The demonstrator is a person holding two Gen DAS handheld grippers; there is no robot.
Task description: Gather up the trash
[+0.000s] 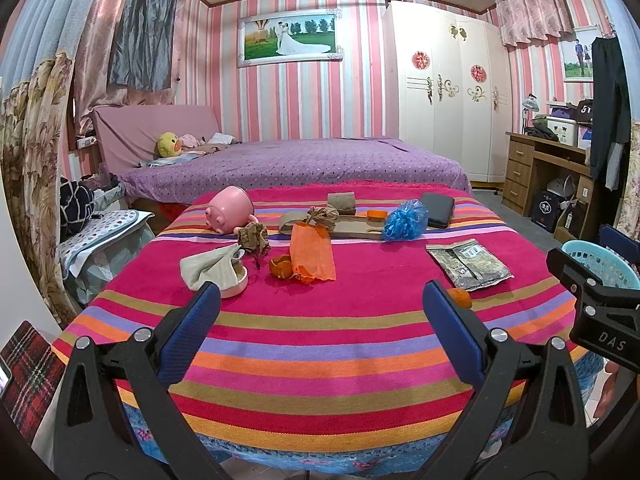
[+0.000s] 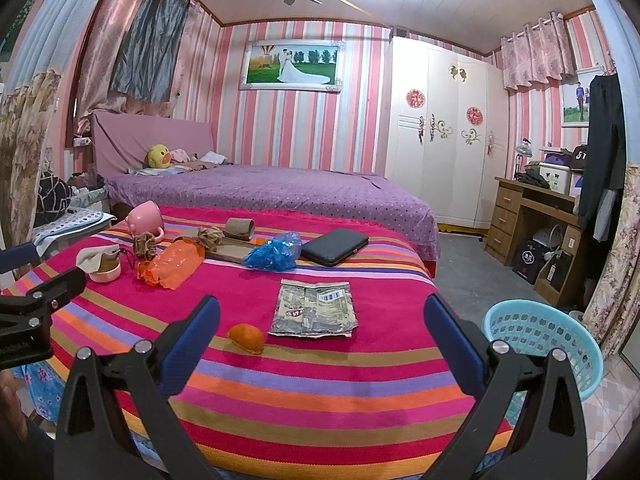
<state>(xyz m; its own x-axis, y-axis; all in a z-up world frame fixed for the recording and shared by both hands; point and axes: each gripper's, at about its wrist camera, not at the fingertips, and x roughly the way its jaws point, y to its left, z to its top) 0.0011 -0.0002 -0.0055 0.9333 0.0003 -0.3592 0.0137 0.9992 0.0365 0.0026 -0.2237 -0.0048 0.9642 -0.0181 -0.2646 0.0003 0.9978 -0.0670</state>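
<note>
Both grippers hang wide open and empty over the striped table (image 2: 320, 400), the right gripper (image 2: 320, 344) lined up nearest the orange peel (image 2: 246, 338) and flattened wrapper (image 2: 314, 308), with the blue basket (image 2: 544, 344) waiting beside the table while the left gripper (image 1: 320, 328) faces the farther litter.

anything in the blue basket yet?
No: in the right wrist view the light blue basket beside the table shows only its bare perforated wall and rim, with no trash visible inside.

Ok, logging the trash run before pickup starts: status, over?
Left gripper open, empty. Right gripper open, empty. Orange peel and foil wrapper on striped cloth, untouched. Blue basket at right, path unobstructed.
</note>
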